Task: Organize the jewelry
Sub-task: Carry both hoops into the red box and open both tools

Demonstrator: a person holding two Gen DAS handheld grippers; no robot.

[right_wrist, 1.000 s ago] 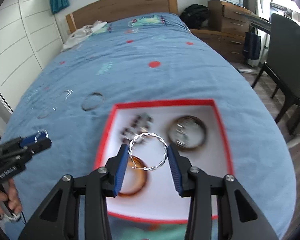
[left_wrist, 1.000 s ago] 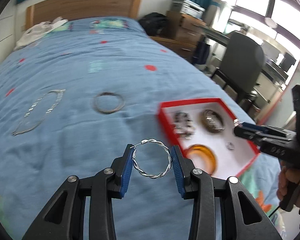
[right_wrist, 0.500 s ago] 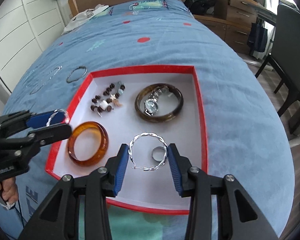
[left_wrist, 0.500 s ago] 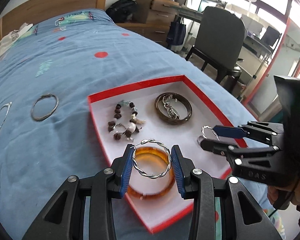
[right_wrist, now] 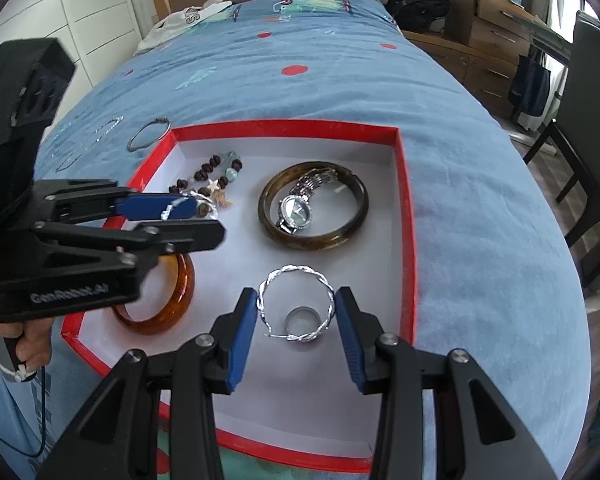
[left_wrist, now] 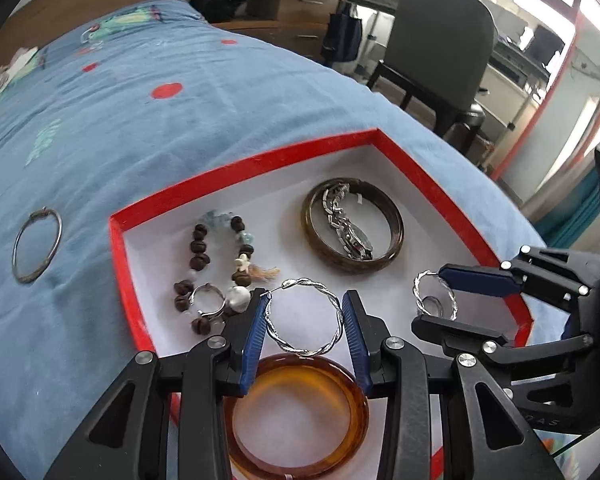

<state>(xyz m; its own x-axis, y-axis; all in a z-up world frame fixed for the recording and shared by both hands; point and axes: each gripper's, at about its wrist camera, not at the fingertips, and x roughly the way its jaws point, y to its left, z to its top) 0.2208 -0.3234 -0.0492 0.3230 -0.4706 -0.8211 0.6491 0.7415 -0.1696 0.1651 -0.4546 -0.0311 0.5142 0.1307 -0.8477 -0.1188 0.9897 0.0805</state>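
Note:
A red-rimmed white tray (left_wrist: 236, 168) (right_wrist: 405, 216) lies on the blue bed. It holds a bead bracelet (left_wrist: 204, 252), a dark bangle (left_wrist: 384, 256) (right_wrist: 352, 224) with a watch (right_wrist: 296, 210) inside, an amber bangle (left_wrist: 300, 456) (right_wrist: 172, 304) and a small ring (right_wrist: 300, 320). My left gripper (left_wrist: 305, 322) is shut on a twisted silver hoop (left_wrist: 332, 304) above the tray. My right gripper (right_wrist: 296, 312) is shut on a matching twisted silver hoop (right_wrist: 294, 270) over the tray's near right part. Each gripper shows in the other's view (left_wrist: 436, 300) (right_wrist: 168, 220).
A thin metal bangle (left_wrist: 36, 244) (right_wrist: 148, 134) lies on the bedspread left of the tray. A silver chain (right_wrist: 88, 142) lies farther left. A dark chair (left_wrist: 440, 48) and wooden drawers (right_wrist: 484, 20) stand beside the bed at the right.
Both grippers have moved in lower over the tray with their hoops still held. The left gripper came from the open bedspread to above the amber bangle.

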